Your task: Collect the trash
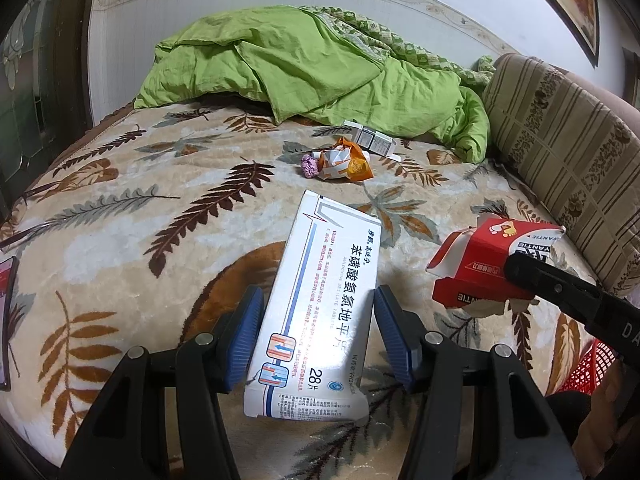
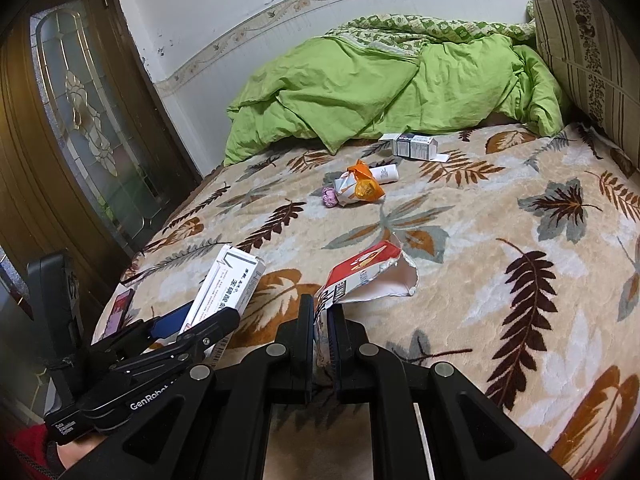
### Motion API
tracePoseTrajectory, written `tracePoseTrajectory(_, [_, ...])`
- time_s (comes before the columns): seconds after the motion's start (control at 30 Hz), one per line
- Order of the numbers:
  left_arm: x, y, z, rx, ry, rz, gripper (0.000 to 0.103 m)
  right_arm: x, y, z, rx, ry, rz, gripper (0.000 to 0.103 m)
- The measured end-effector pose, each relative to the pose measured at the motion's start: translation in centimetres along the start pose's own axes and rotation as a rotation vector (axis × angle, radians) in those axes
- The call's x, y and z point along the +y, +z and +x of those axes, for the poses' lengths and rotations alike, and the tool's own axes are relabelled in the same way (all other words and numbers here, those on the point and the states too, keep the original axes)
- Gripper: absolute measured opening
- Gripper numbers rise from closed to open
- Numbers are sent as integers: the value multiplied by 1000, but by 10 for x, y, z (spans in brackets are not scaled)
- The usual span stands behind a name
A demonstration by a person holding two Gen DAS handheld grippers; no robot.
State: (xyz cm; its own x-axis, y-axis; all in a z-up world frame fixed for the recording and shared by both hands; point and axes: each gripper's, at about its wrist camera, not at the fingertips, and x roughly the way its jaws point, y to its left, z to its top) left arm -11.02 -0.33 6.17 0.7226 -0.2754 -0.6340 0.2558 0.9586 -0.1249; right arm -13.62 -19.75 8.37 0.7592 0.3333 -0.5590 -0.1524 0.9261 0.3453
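Left gripper [image 1: 316, 336] clamped on white tablet box [image 1: 320, 320], right gripper [image 2: 320, 320] pinched on torn red carton [image 2: 364, 272] (grabbed by flap, so it dangles). You're holding both above leaf blanket [image 2: 500, 220]. Probably bound for red basket [image 1: 588, 372]. Orange wrapper pile [image 2: 360, 188] waits mid-bed.

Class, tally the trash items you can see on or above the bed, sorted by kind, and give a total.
Cardboard boxes: 3 (white box in the left gripper, torn red box in the right gripper, small white box by the green quilt)
Crumpled wrappers: 2 (orange-white, purple)
White tubes: 1
Total: 6
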Motion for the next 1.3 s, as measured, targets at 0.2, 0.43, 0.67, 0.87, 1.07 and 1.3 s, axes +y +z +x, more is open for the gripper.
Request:
tracePoseTrajectory(0.2, [1, 0, -1, -1, 0, 5, 56, 0, -4, -6, -1, 3, 8, 7])
tracePoseTrajectory(0.43, [-8, -6, -5, -9, 3, 13, 56, 4, -11, -14, 0, 2, 15, 7])
tracePoseTrajectory(0.67, [-12, -5, -16, -12, -1, 44, 56, 3, -16, -28, 3, 0, 25, 7])
tracePoseTrajectory(0.87, [-25, -6, -24, -13, -25, 77, 56, -3, -18, -48, -8, -1, 49, 7])
tracePoseTrajectory(1.07, [-51, -3, -39, -17, -110, 121, 56, -17, -14, -83, -42, -11, 90, 7])
tracePoseTrajectory(1.3, [-110, 5, -60, -17, -261, 203, 56, -49, -21, -152, -103, -87, 147, 7])
